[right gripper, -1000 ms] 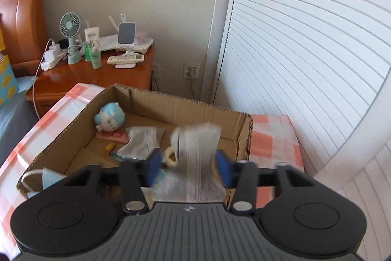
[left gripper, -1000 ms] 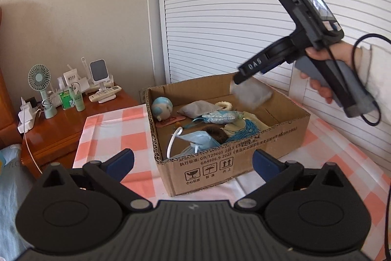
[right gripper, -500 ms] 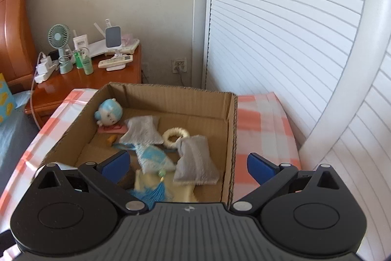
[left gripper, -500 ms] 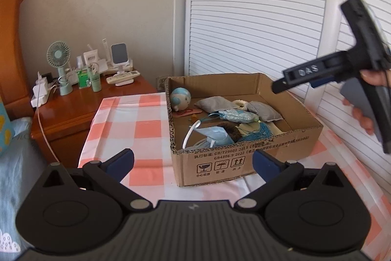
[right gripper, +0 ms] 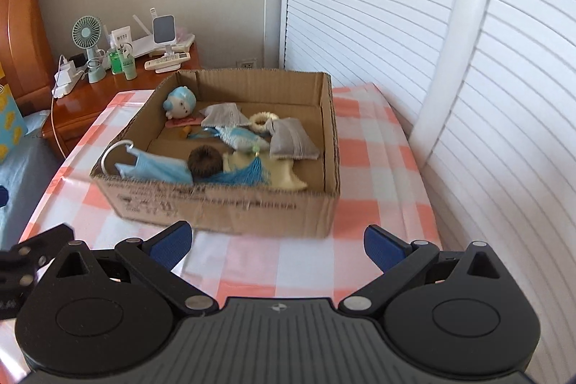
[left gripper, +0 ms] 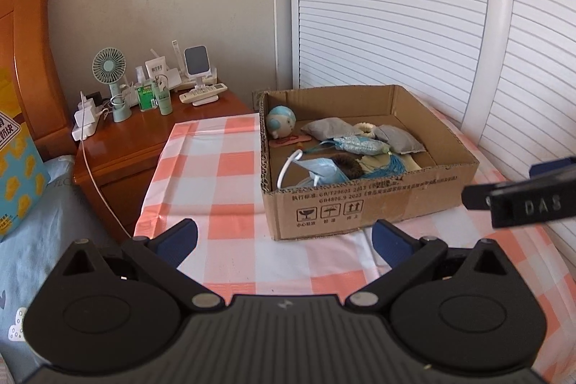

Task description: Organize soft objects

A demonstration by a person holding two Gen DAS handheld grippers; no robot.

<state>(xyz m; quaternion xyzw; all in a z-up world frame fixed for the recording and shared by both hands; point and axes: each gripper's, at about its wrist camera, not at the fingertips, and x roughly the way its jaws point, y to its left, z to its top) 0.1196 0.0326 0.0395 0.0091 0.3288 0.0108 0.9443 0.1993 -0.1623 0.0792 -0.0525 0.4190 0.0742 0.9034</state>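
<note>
Soft objects sit gathered inside the cardboard box [right gripper: 230, 207] on the checked tablecloth [left gripper: 216, 168]: a grey pouch [right gripper: 293, 143] against the right wall, a second grey pouch [right gripper: 223, 114] further back, a round blue-and-white plush toy [right gripper: 180, 103] in the far left corner, a blue face mask [right gripper: 154, 168] hooked over the near rim, a brown hair scrunchie [right gripper: 205, 162], a blue tassel [right gripper: 248, 173] and a white ring [right gripper: 261, 121] between them. Collecting them in one open-topped box keeps the loose, floppy items from spreading over the cloth, which looks like the point of the task.

Both tools stand clear of the box, on its near side. The right gripper [right gripper: 277, 240] has its jaws spread wide with nothing between them, having just been opening; the grey pouch lies well beyond its fingertips, inside the box. The left gripper [left gripper: 284, 240] also has its fingers apart and empty, hovering over the tablecloth just before the box's printed front wall.
</note>
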